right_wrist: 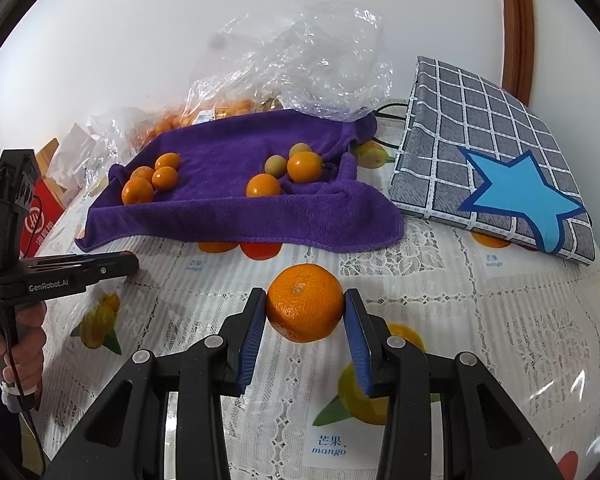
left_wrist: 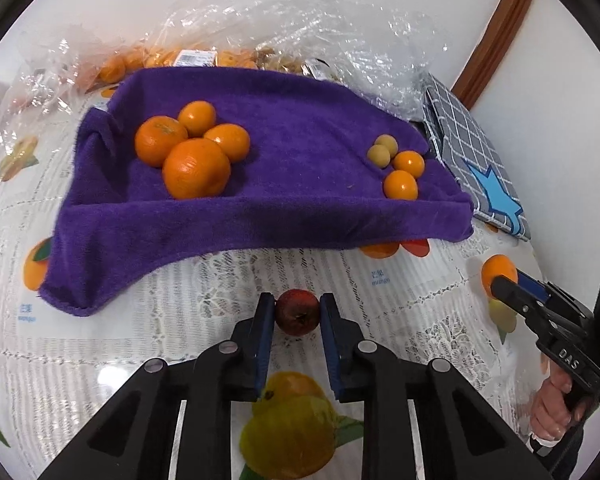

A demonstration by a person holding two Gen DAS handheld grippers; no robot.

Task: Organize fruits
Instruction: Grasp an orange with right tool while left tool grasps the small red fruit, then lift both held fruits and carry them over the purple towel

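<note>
**Both claws loaded, towel ahead**

Our left claw (left_wrist: 297, 312) is clamped on a small red fruit (left_wrist: 297, 312); our right claw (right_wrist: 305, 307) is clamped on a tangerine (right_wrist: 305, 307). Both fruits are low over the tablecloth (right_wrist: 480, 320), just in front of the purple towel (left_wrist: 292, 128). On the towel, the tangerine pile (left_wrist: 192, 148) lies to the left and the small fruits (left_wrist: 400, 164) to the right, so we think the arms must cross or take turns. A checked cushion (right_wrist: 480, 140) and plastic bags (right_wrist: 300, 48) stand against the white wall.
</note>
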